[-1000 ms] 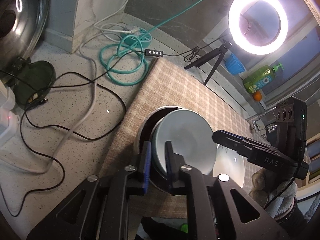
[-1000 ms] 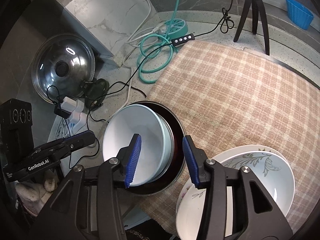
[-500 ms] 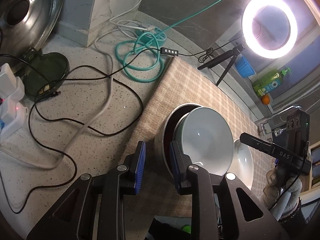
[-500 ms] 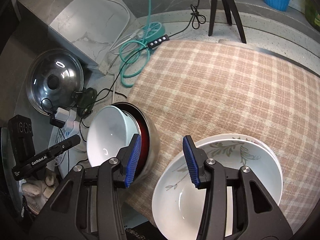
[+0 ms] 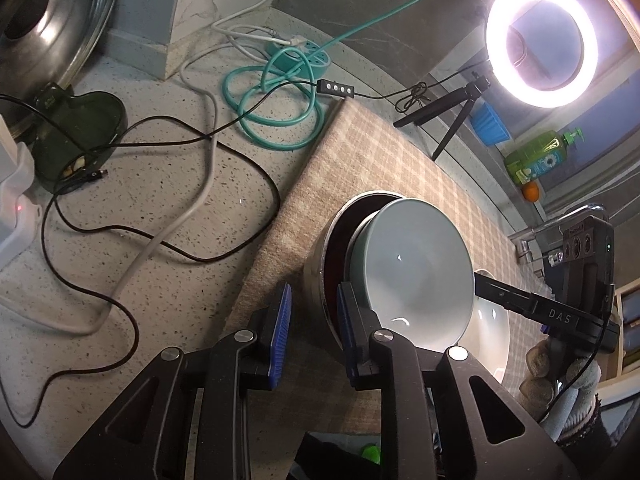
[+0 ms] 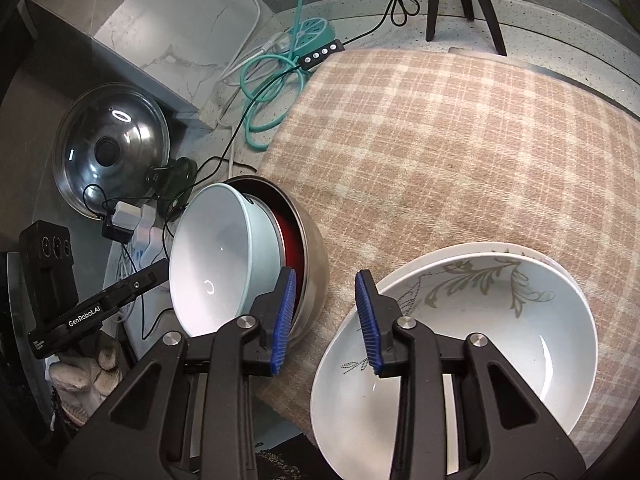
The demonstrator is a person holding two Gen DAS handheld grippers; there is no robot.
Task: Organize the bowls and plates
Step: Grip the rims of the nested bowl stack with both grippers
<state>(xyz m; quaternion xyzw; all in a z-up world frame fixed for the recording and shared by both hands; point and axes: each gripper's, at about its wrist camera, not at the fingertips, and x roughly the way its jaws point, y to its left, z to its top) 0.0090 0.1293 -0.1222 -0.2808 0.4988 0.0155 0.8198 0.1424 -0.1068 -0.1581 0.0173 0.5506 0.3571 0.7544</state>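
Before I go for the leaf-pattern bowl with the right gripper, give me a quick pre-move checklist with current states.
1. Right gripper open and empty: ok.
2. Left gripper open, released from the pale bowl: ok.
3. Pale bowl seated flat in the steel bowl: not ok, it leans tilted.
4. Leaf-pattern bowl rim reachable beside right fingers: ok.
5. Leaf-pattern bowl fully supported on the plaid cloth: cannot tell, near edge overhangs.
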